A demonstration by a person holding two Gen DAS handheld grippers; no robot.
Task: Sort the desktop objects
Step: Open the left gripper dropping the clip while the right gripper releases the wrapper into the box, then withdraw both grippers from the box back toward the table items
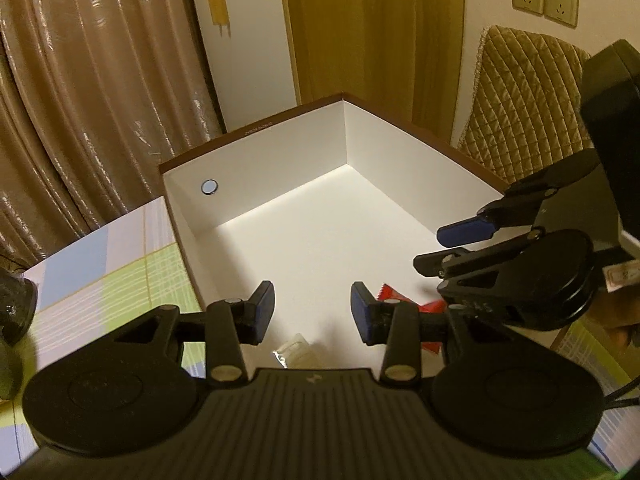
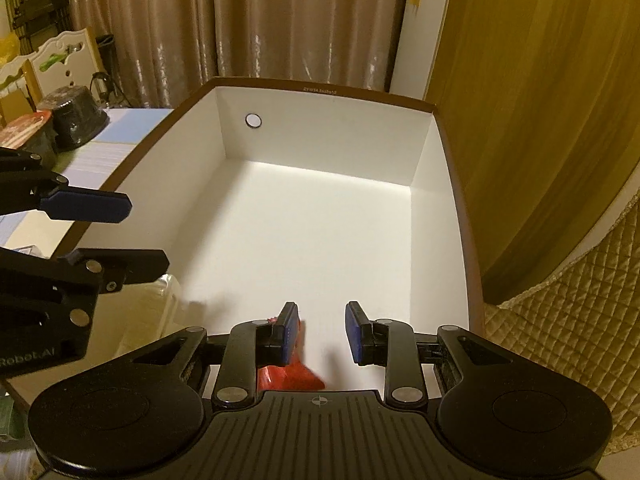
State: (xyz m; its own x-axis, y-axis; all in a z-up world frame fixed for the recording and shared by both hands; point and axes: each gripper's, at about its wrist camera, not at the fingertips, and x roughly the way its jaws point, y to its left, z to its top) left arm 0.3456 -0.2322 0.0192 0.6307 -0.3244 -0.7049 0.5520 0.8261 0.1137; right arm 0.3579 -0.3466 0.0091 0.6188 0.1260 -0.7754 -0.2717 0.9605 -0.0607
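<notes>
Curtained room, checked tablecloth, white box, red packet inside, both grippers' fingers released.

White box with brown rim, red packet, pastel plaid tablecloth.

Dim warm light, strong fisheye bending, dark vignetted corners, slight blur.

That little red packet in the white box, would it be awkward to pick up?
Probably a bit. The red packet looks like a thin, crinkly wrapper, so it is likely light and floppy. It lies flat on the white box floor, so fingers may slide over it; a nudge would likely send it skidding.
</notes>
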